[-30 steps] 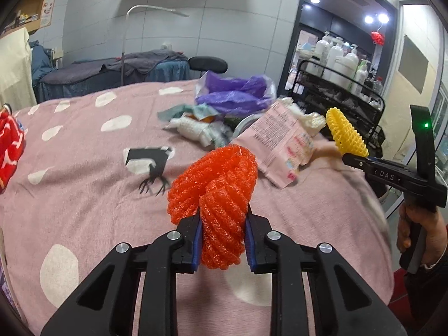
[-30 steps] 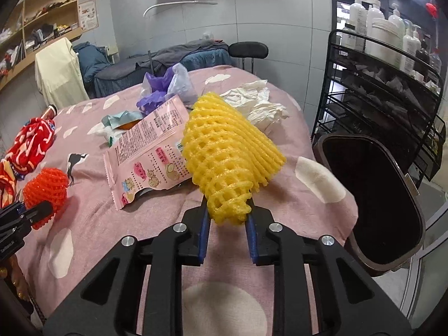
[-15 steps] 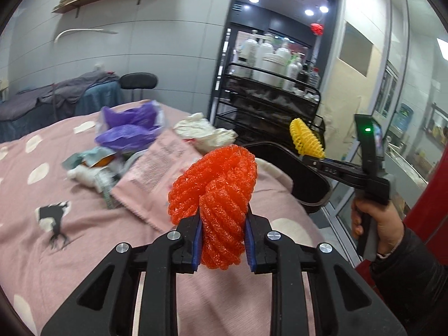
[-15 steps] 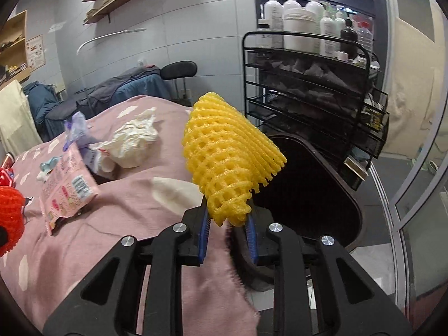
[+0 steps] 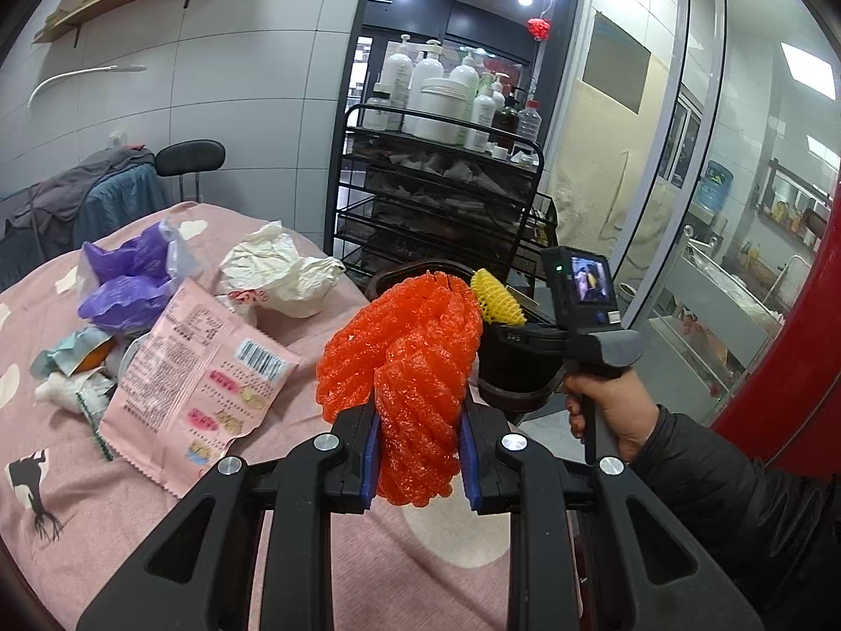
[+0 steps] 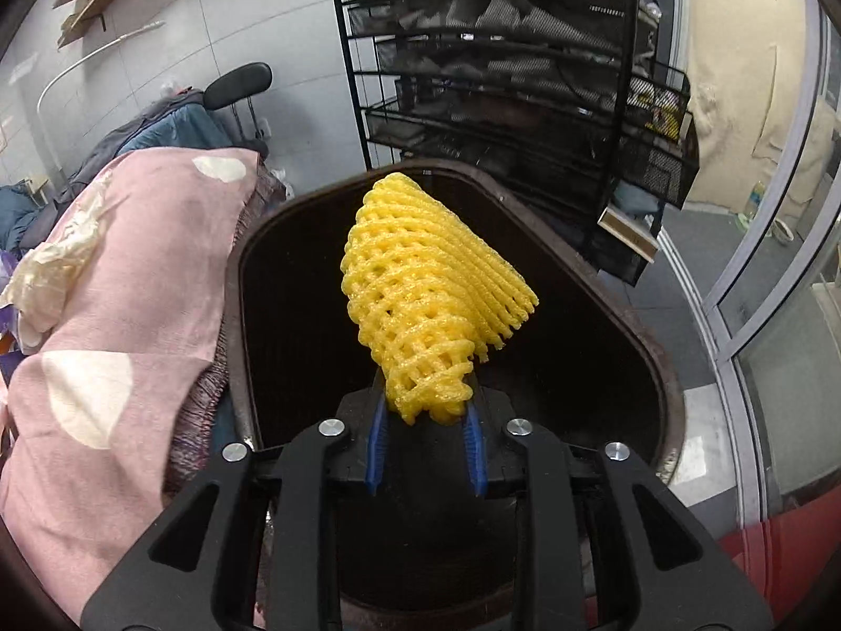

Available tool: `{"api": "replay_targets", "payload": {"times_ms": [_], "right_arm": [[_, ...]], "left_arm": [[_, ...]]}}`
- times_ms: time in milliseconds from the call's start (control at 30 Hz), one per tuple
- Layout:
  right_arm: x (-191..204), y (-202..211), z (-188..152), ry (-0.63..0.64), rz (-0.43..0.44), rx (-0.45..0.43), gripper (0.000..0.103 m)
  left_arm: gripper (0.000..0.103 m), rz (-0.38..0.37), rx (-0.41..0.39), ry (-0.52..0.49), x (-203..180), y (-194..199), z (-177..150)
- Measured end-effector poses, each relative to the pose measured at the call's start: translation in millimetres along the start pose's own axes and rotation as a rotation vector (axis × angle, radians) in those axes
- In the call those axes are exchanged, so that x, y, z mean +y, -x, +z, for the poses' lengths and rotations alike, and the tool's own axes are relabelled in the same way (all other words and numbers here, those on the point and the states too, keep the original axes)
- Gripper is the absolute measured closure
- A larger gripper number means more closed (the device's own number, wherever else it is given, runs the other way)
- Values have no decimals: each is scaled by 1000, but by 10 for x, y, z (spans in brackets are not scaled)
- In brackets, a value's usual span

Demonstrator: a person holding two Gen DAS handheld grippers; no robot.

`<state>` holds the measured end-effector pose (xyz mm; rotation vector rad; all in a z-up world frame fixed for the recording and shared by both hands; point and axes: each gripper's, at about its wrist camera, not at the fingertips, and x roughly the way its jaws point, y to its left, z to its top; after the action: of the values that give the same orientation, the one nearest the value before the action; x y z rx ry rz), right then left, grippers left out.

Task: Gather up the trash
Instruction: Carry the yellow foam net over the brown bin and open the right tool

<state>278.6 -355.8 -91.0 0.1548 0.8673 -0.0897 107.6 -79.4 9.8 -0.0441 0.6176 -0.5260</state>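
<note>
My left gripper (image 5: 419, 460) is shut on an orange foam net (image 5: 404, 357) above the pink bed's edge. My right gripper (image 6: 426, 444) is shut on a yellow foam net (image 6: 428, 294) and holds it over the open mouth of the dark trash bin (image 6: 620, 284). In the left wrist view the yellow net (image 5: 496, 299) and the bin (image 5: 518, 368) show just right of the orange net. A pink snack bag (image 5: 194, 373), a purple plastic bag (image 5: 126, 284) and crumpled white paper (image 5: 284, 273) lie on the bed.
A black wire shelf cart (image 5: 441, 194) with bottles stands behind the bin; it also shows in the right wrist view (image 6: 504, 79). The pink dotted bedspread (image 6: 105, 315) lies left of the bin. Glass doors (image 5: 699, 158) are at the right.
Both grippers have swung right from the bed toward the bin, each still holding its net. The right gripper now hangs over the bin's opening.
</note>
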Motion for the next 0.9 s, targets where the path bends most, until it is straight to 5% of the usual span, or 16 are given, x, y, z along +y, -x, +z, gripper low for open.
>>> {"api": "replay_targets", "payload": {"times_ms": [67, 133, 300, 633, 900], "right_arm": [[3, -7, -20, -5, 0, -9, 38], [8, -6, -42, -6, -10, -19, 30], [-19, 61, -102, -22, 15, -29, 28], [-33, 546, -326, -23, 14, -136, 9], [-62, 871, -520, -31, 15, -168, 8]], "left_arm": [[79, -9, 6, -7, -30, -32, 34], [79, -23, 18, -13, -65, -87, 68], [79, -54, 60, -16, -121, -261, 100], [79, -90, 94, -40, -246, -596, 340], [79, -92, 155, -63, -366, -1152, 622]]}}
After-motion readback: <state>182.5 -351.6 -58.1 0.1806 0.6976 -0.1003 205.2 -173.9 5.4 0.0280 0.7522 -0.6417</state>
